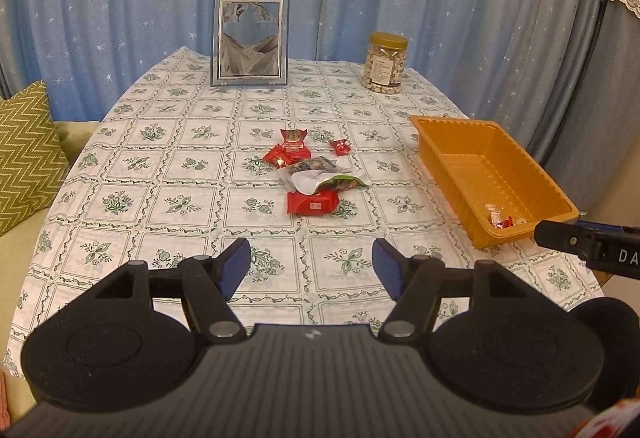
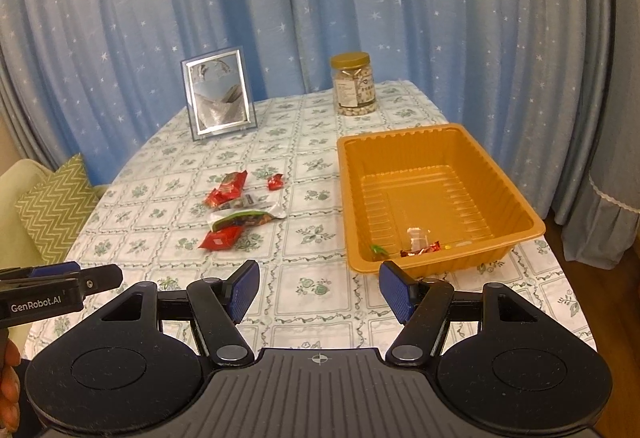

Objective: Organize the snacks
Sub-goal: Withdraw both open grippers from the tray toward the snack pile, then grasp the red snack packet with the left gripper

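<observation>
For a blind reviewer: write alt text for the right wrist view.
The open right gripper hovers over a floral tablecloth, aimed between a pile of snack packets at centre-left and an orange tray at right holding a few small wrapped snacks. Behind stand a picture frame and a nut jar before blue curtains.
</observation>
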{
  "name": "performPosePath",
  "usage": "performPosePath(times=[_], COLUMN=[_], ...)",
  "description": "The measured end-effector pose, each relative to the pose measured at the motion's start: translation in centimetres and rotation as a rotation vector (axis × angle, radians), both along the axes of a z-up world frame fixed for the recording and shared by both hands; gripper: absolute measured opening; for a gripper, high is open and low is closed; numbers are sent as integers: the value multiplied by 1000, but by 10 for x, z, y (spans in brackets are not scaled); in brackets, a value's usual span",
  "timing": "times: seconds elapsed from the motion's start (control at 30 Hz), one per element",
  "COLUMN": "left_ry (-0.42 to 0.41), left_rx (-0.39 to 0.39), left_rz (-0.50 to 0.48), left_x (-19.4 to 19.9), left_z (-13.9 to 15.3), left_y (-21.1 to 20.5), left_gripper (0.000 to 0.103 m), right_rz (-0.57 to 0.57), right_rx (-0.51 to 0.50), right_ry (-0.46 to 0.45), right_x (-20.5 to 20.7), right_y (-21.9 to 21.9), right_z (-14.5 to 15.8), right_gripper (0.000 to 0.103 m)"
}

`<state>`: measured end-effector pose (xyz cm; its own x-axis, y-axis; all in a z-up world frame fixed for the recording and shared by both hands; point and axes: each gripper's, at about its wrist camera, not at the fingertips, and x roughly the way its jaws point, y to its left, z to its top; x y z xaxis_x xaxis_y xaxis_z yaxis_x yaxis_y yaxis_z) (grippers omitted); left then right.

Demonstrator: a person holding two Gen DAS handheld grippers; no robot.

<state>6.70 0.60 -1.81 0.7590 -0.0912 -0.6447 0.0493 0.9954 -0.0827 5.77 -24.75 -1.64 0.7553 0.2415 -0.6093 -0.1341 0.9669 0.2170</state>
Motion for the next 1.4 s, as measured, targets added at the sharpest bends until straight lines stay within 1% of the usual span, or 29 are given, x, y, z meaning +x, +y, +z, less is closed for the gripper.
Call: performPosePath(times=[0.23,0.47,0.57,0.73,0.87,0.97,1.07,1.17,1.23,1.4], left_ry=[19,35,39,46,50,45,45,42,43,48], left_rx=[30,33,38,67,69,59,37,30,13,-14], left_rz=[-26,-56,-59,-74,-104,-134,-150,-163,-164,-169], left_x=[12,33,46,72,95,113,129,143,151,165], left_z=[-13,-33,-42,-61,-77,-88,-96,-105,-110,-122], left_y=[0,0,0,3,6,7,7,6,6,2], left_gripper=[64,65,68,68,68,70,72,73,79,80], right_rz=[29,56,68,82,95,111,120,124,130,137], right_rx=[-17,-23,-27,-28,-24,-26,-33,-39,-40,-52], right_ry=[11,27,35,74,100,111,117,123,121,107], right_x=[7,23,32,49,63,74,83,92,95,101], right_y=[9,18,24,34,42,49,54,58,60,65], right_z=[-11,-27,-36,-57,-75,-87,-96,-104,-107,-113], right_gripper=[66,66,66,66,66,66,66,66,66,66])
